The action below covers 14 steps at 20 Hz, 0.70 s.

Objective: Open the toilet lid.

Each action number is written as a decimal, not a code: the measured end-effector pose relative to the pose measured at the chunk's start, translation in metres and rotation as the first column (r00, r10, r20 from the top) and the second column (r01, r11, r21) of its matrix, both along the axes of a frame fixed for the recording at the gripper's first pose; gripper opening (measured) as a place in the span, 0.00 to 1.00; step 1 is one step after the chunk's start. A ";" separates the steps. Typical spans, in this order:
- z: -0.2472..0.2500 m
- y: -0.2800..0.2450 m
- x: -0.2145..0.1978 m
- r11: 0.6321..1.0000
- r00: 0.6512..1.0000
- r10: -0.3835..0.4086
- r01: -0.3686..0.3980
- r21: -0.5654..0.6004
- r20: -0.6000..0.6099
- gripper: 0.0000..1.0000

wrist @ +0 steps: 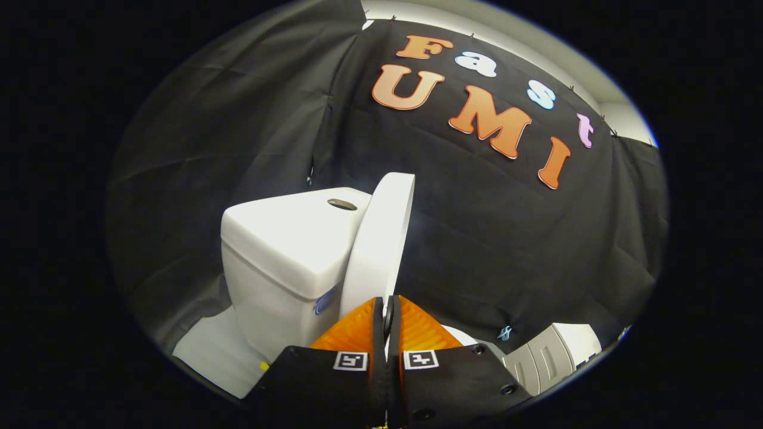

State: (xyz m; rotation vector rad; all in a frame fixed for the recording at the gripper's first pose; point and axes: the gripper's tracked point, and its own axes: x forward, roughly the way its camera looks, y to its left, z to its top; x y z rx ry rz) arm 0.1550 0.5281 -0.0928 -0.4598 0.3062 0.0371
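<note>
We see soft, even light on the glossy white ceramic toilet tank [280, 250]. Fisheye bending curves the edges. The near gripper [387, 316] fingers blur slightly.

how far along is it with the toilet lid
Mostly done: the toilet lid stands raised, nearly upright, next to the tank. In hand: the gripper sits at the lid's lower edge, jaws closed together; whether they pinch the edge is hard to tell. Left: perhaps leaning the lid fully back against the tank and pulling away.
</note>
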 end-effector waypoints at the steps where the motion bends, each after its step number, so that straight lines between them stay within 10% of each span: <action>1: 0.000 0.000 -0.001 1.000 1.000 0.004 -0.004 0.014 -0.007 0.09; 7: 0.004 -0.001 -0.006 0.991 0.994 0.093 -0.088 0.105 -0.052 0.29; 10: 0.022 -0.017 -0.009 0.986 0.996 0.088 -0.083 0.143 -0.031 0.73; 14: 0.034 -0.032 -0.013 0.956 0.989 0.123 -0.095 0.276 -0.084 0.91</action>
